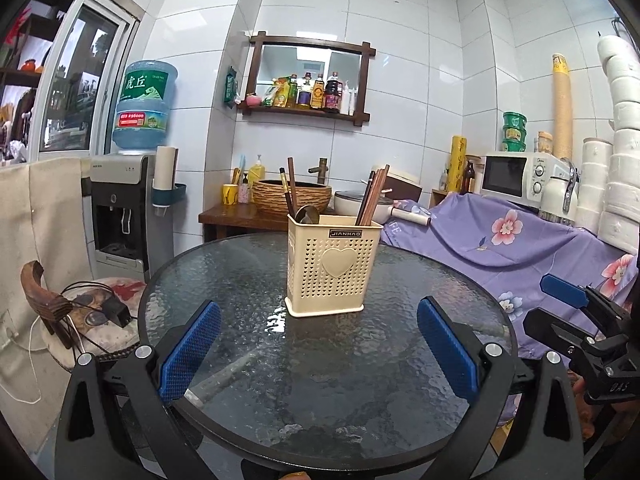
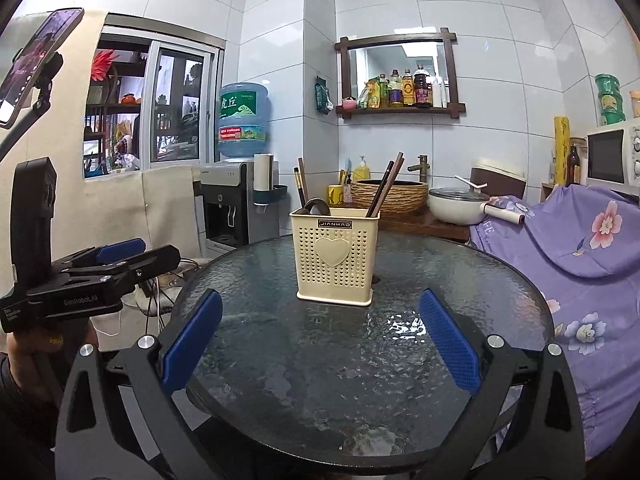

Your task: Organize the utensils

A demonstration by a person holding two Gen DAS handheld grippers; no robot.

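Utensils, chopsticks (image 1: 372, 196) and a spoon (image 1: 307, 213), stand in the cream holder (image 1: 326, 266) at the middle of the round glass table (image 1: 240, 420). Left gripper (image 1: 318, 354) and right gripper (image 2: 320, 344) hover near the table's edge, fingers apart, empty.

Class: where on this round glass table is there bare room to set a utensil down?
Bare glass table lies all around the cream holder, widest between it and the near rim. Only the holder's spot is taken. Left gripper and right gripper hover open over the near edge.

One cream holder (image 1: 326, 266) on one glass table (image 1: 248, 400). Inside: one spoon (image 1: 307, 213), and several chopsticks (image 1: 372, 197), exact number unclear.
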